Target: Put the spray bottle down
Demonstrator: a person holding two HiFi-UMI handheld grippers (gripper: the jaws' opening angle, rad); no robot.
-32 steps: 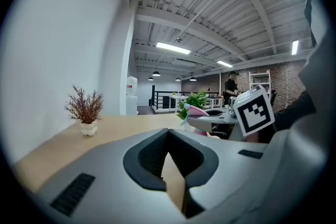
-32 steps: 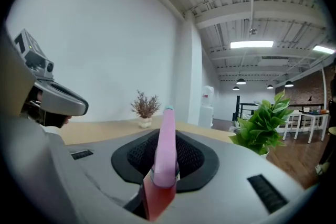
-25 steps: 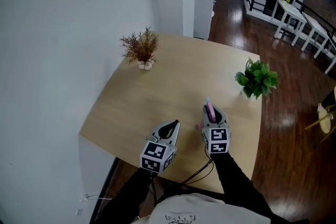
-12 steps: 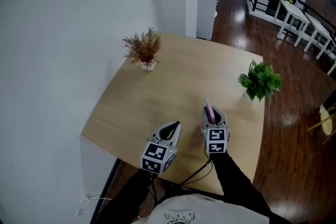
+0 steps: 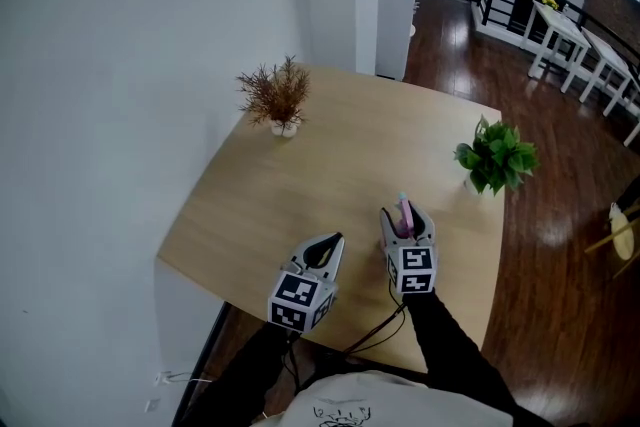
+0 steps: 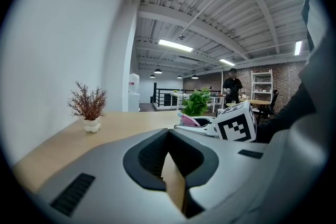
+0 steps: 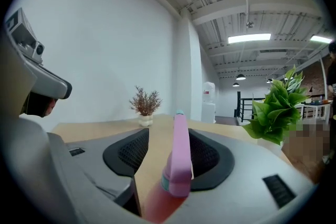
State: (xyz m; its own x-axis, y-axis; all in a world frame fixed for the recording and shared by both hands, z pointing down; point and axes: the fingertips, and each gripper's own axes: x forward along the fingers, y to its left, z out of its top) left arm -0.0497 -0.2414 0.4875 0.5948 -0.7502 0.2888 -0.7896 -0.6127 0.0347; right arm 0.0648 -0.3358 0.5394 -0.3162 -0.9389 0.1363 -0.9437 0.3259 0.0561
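A pink spray bottle [image 5: 404, 215] stands upright on the wooden table [image 5: 320, 165] near its front right part. My right gripper [image 5: 405, 213] reaches around it, and its jaws are opening. In the right gripper view the bottle's pink head [image 7: 180, 155] rises between the spread jaws of the right gripper [image 7: 169, 134], with table showing on its left side. My left gripper [image 5: 328, 237] rests to the left of it, shut and empty. Its tips meet in the left gripper view [image 6: 168, 131], where the bottle [image 6: 189, 120] shows to the right.
A dried brown plant in a small white pot [image 5: 275, 95] stands at the table's far left. A green potted plant [image 5: 495, 155] sits at the right edge. Beyond are a water dispenser [image 5: 395, 0], a dark wood floor and white tables [image 5: 560, 30].
The right gripper's jaws have spread apart around the spray bottle, which they held closely before. The left gripper has stayed where it was.
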